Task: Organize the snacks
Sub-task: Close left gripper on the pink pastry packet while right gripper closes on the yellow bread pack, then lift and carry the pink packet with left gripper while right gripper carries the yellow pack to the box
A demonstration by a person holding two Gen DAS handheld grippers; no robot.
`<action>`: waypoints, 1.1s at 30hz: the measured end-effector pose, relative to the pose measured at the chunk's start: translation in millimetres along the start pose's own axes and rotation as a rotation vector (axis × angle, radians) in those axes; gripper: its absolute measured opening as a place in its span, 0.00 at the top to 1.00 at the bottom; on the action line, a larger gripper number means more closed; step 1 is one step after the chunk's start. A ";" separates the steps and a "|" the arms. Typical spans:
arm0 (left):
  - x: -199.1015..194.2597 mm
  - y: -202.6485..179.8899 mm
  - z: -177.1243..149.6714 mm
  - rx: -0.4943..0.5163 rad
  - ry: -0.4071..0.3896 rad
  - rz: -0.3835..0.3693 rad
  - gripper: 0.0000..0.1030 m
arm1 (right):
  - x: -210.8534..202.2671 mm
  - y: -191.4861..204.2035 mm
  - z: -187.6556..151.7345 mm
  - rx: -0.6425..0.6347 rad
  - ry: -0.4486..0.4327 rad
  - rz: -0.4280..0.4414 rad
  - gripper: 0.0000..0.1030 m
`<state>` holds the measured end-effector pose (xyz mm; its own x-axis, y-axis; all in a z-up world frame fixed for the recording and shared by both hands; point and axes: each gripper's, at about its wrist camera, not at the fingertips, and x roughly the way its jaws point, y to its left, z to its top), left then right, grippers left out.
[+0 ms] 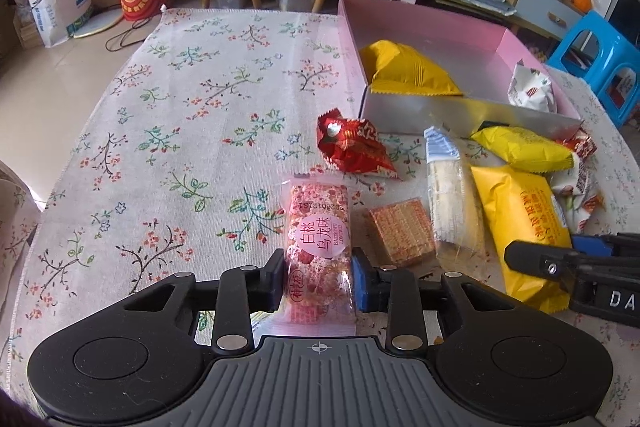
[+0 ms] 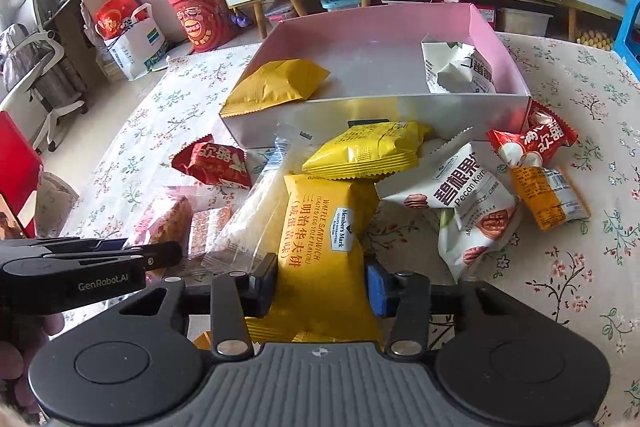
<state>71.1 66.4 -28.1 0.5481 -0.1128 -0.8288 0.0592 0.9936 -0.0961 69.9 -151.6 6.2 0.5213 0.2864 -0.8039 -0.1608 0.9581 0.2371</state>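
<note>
Left hand-held gripper [image 1: 318, 285] is clamped on the pink peach snack bar [image 1: 318, 247], right hand-held gripper [image 2: 322, 289] squeezes the yellow waffle sandwich pack [image 2: 320, 247]. Both packs lie on the tabletop [image 1: 180, 147] near the pink box [image 2: 496, 47].
</note>
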 end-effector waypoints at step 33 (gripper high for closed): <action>-22.8 -8.4 24.4 -0.028 -0.099 -0.041 0.71 | -40.5 -14.5 36.7 0.054 -0.090 0.105 0.92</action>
<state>78.5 60.8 5.0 0.6256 -0.1515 -0.7653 0.0608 0.9874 -0.1458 81.9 -176.9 55.3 0.5776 0.3823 -0.7213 -0.1747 0.9210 0.3482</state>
